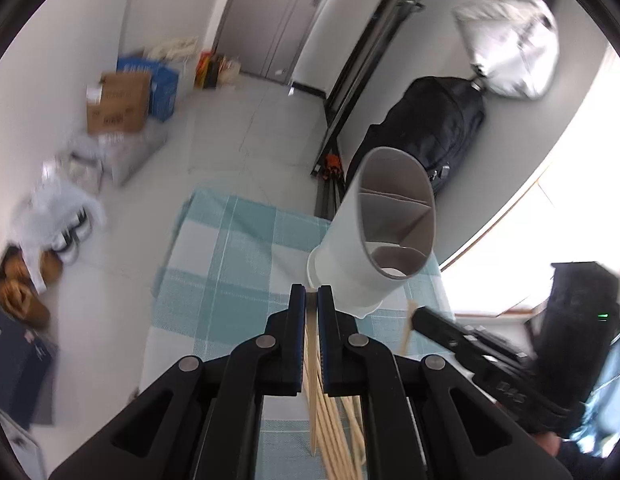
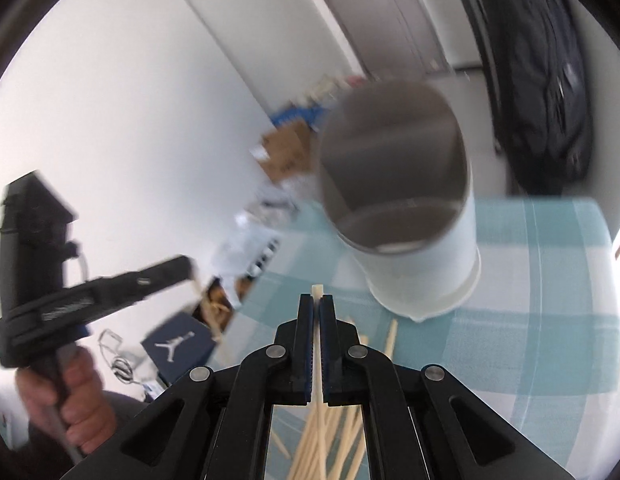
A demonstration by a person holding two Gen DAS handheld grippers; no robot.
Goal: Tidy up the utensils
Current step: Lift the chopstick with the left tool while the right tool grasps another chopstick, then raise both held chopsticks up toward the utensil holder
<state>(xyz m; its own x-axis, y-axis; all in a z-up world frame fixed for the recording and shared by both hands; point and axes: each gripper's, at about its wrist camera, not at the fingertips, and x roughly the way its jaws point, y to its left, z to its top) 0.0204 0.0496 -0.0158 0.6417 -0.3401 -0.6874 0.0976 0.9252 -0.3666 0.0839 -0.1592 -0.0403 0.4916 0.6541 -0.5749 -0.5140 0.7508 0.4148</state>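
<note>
Holder: white divided cylinder on the checked desk.
Left gripper: jaws clamp a chopstick beside the holder.
Right gripper: jaws clamp a chopstick before the holder.
Loose chopsticks: pale wooden pile below the holder.

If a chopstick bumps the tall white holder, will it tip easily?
Probably, if hit near the rim: the holder is tall and narrow, and looks empty, so light. Its slightly wider base should steady it a little. The checked cloth under it may also slide or wrinkle.
</note>
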